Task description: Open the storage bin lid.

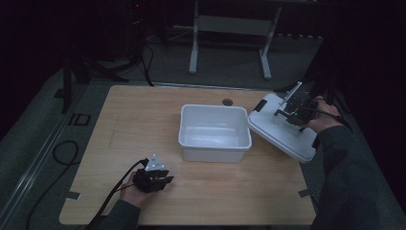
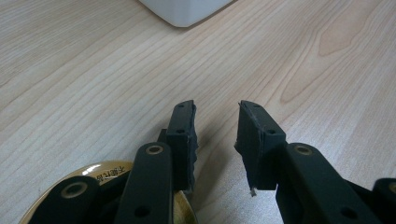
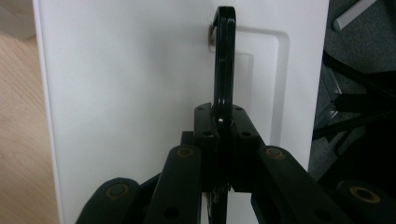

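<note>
**High view, then each gripper view: lid held at the table's right edge**

High view: wooden table (image 1: 143, 120) with a white open bin (image 1: 215, 132) near its middle, nothing inside. White lid (image 1: 277, 132) just right of the bin, tilted, its far side overhanging the table's right edge. Small dark round object (image 1: 227, 101) behind the bin, apart from it. Right gripper (image 1: 293, 114) over the lid, held by the right hand (image 1: 323, 117). Left gripper (image 1: 154, 178) low on the near-left part of the table, held by the left hand (image 1: 134, 190), well apart from the bin, with bare wood all round it. Metal frame legs (image 1: 194, 48) on the floor beyond the table.

Left gripper view: jaws apart with a clear gap, nothing between them, bare wood grain beneath. Corner of the bin (image 2: 187, 11) at the top edge, well ahead.

Right gripper view: jaws closed tight on the lid's black handle (image 3: 224, 60), standing upright from a recessed panel in the white lid (image 3: 130, 93). Wood at left; dark floor and stand legs past the lid's right edge.
</note>
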The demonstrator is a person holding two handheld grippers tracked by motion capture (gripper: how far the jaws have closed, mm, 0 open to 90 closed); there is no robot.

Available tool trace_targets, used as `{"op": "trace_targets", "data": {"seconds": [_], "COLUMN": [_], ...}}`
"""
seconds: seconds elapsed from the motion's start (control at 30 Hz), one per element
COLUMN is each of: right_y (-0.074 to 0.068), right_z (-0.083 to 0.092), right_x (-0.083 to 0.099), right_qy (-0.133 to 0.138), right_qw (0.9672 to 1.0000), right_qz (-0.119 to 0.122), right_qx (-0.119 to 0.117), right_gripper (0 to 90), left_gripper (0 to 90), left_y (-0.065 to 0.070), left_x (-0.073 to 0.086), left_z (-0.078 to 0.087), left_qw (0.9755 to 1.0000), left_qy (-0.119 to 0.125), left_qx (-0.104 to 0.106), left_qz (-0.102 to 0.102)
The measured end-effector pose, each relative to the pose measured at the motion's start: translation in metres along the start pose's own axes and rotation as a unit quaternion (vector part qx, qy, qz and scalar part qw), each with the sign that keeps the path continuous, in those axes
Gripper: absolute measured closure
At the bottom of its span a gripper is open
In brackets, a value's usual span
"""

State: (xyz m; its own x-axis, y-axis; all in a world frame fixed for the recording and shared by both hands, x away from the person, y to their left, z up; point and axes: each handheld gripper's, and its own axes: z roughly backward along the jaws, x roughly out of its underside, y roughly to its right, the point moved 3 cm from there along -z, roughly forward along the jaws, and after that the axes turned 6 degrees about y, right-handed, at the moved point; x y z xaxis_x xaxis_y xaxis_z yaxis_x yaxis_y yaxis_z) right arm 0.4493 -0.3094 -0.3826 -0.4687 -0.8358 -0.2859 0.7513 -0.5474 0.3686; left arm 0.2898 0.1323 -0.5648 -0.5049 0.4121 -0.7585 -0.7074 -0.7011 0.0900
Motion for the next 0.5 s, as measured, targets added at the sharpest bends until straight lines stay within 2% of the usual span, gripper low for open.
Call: {"op": "trace_targets", "data": {"seconds": [0.17, 0.5], "right_y": [0.0, 0.002], "right_z": [-0.001, -0.005], "right_x": [0.004, 0.014], "right_qy": [0.008, -0.002], "right_qw": [0.9999, 0.9998], "right_qz": [-0.007, -0.022], "right_qx": [0.0, 0.001], "right_gripper": [84.2, 84.2], "left_gripper": [66.9, 66.9], "left_y": [0.0, 0.0], "left_x": [0.0, 0.0], "left_z": [-0.001, -0.001], "left_qw": [1.0, 1.0], "left_qy": [0.0, -0.001], "left_qx": [0.0, 0.001], "left_qz": [0.001, 0.002]}}
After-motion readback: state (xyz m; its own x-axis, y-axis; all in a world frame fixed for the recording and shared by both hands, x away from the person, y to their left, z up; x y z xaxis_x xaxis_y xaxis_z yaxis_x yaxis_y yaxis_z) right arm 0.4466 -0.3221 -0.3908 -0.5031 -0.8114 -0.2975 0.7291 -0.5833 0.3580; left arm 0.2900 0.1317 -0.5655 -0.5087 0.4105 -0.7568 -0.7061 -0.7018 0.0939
